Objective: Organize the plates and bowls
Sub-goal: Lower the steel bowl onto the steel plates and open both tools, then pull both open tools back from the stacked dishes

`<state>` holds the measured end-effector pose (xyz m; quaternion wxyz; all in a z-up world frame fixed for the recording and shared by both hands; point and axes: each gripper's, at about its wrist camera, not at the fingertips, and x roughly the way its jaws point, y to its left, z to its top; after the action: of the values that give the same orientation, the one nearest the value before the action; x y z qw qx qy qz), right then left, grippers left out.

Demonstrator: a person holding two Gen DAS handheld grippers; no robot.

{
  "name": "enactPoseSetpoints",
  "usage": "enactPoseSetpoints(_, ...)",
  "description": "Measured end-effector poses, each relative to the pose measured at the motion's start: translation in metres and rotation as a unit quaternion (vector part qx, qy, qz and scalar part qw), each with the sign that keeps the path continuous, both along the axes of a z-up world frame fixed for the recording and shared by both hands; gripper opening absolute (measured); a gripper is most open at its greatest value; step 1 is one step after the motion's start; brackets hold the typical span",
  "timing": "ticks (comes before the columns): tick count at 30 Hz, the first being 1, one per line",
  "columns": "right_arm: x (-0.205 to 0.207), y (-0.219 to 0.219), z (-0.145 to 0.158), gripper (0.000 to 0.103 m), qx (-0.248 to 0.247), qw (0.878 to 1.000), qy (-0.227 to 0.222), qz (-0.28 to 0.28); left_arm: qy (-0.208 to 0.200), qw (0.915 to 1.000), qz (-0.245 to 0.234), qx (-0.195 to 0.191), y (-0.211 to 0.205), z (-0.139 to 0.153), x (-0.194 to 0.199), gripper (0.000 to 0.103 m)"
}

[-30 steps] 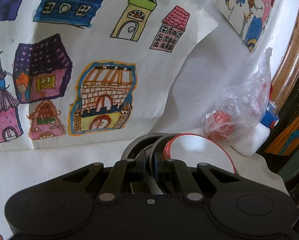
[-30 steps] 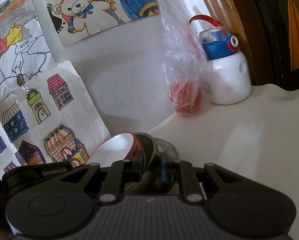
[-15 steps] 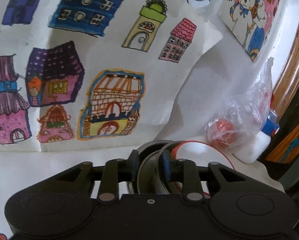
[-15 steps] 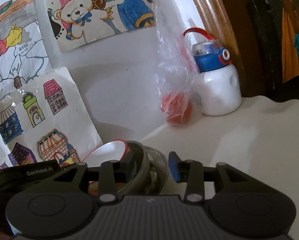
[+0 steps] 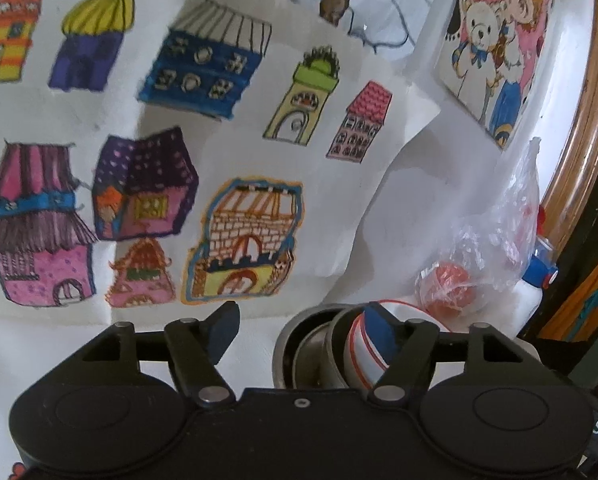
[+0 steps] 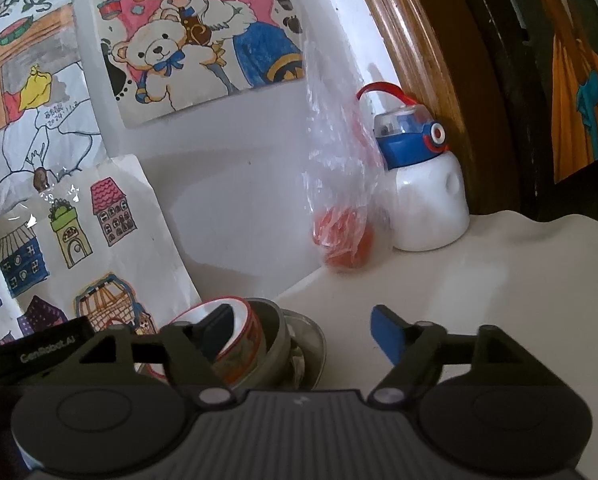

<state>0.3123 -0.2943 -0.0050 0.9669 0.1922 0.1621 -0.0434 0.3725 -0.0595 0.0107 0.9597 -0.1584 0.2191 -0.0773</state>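
A nest of bowls stands on the white table close under both grippers: steel bowls (image 5: 311, 354) with a white red-rimmed bowl (image 5: 359, 360) inside them, tilted. The same stack shows in the right wrist view, steel bowl (image 6: 277, 344) and red-rimmed bowl (image 6: 239, 332). My left gripper (image 5: 303, 332) is open, its jaws spread wide on either side of the stack, holding nothing. My right gripper (image 6: 303, 332) is open too, its left finger over the red-rimmed bowl and its right finger over bare table.
Children's drawings of houses (image 5: 159, 184) lean on the wall behind the bowls. A clear plastic bag with a red ball (image 6: 345, 240) and a white bottle with a blue lid (image 6: 423, 188) stand at the back right by a wooden frame (image 6: 411, 52).
Both grippers were shut on the bowl rims a second ago and have opened wide, letting go. The bowls stay nested on the table. Both grippers have pulled back and up slightly.
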Motion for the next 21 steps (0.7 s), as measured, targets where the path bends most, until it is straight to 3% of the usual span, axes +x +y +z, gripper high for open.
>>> enactPoseSetpoints(4,-0.005,0.003,0.002,0.088,-0.004,1.000,-0.008,0.000,-0.009,0.9999,0.013,0.007,0.004,0.002,-0.008,0.076)
enactPoseSetpoints(8,-0.018,0.006,0.011,0.101,-0.004,1.000,-0.027,0.002,-0.020,0.9996,0.019,-0.003,0.011,0.009,-0.023,0.081)
enactPoseSetpoints(13,-0.049,0.011,0.017,0.103,-0.014,0.999,-0.038,-0.005,-0.057,0.9976,0.038,-0.003,0.019,0.022,-0.055,0.102)
enactPoseSetpoints(21,-0.102,0.013,0.023,0.103,-0.013,0.999,-0.035,-0.022,-0.059,0.9970,0.050,0.011,0.032,0.031,-0.100,0.102)
